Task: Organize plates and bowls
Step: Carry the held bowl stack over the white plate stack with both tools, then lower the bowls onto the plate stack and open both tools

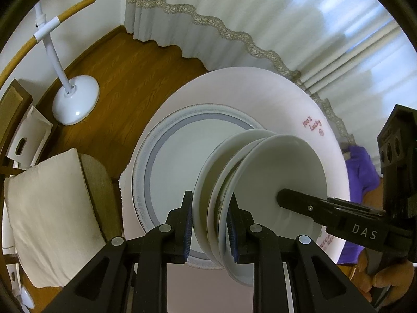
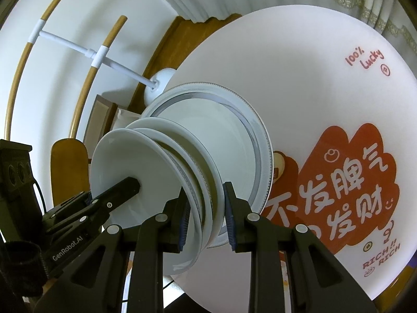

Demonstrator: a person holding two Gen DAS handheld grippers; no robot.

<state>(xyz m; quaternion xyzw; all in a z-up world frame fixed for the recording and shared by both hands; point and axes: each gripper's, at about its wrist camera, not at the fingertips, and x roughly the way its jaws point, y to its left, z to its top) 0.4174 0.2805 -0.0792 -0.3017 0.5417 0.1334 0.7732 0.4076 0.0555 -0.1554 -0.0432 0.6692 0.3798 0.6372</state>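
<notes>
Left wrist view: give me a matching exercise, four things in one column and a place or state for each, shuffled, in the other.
Things:
1. stack of small plates
2. large plate
3. cushion
4. lamp base

Places or states:
A. lying flat on the round mat
B. standing on the wooden floor
C. held on edge by both grippers
D. on a chair at the left

Pairs: 1-C, 2-A, 3-D, 4-B
</notes>
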